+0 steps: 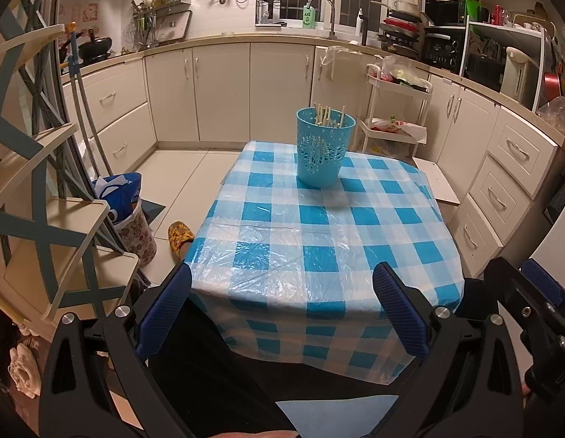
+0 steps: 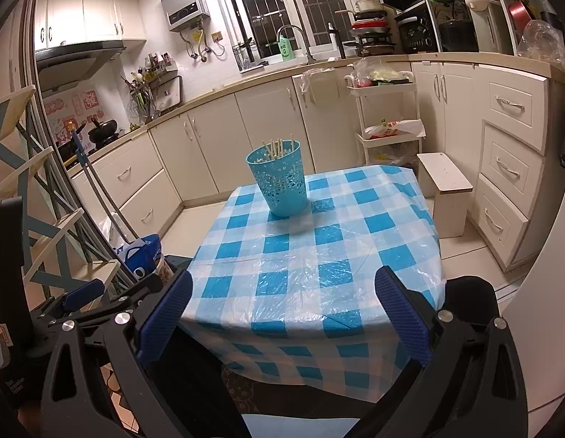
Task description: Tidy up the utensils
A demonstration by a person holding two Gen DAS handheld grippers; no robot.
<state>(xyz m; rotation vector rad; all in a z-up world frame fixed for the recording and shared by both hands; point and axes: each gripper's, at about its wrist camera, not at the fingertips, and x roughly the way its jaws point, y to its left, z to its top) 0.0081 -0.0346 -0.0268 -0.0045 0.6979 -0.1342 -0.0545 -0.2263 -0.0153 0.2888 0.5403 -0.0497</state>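
— On the checked tablecloth [image 1: 319,226], far end: turquoise holder [image 1: 325,148] upright, chopsticks [image 1: 328,115] standing inside.

— Tongs?

— Left gripper [image 1: 282,303] and right gripper [image 2: 282,306] both spread wide, holding nothing, at the near edge, well apart from the holder.

— Obstructions?

— None between. White trolley [image 1: 395,116] and a small stool [image 2: 446,182] stand beyond the table

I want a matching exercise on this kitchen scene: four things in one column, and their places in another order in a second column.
1. holder
2. chopsticks
3. slipper
4. stool

a. on the floor, left of the table
b. inside the holder
c. on the checked cloth
d. on the floor, right of the table

Pairs: 1-c, 2-b, 3-a, 4-d
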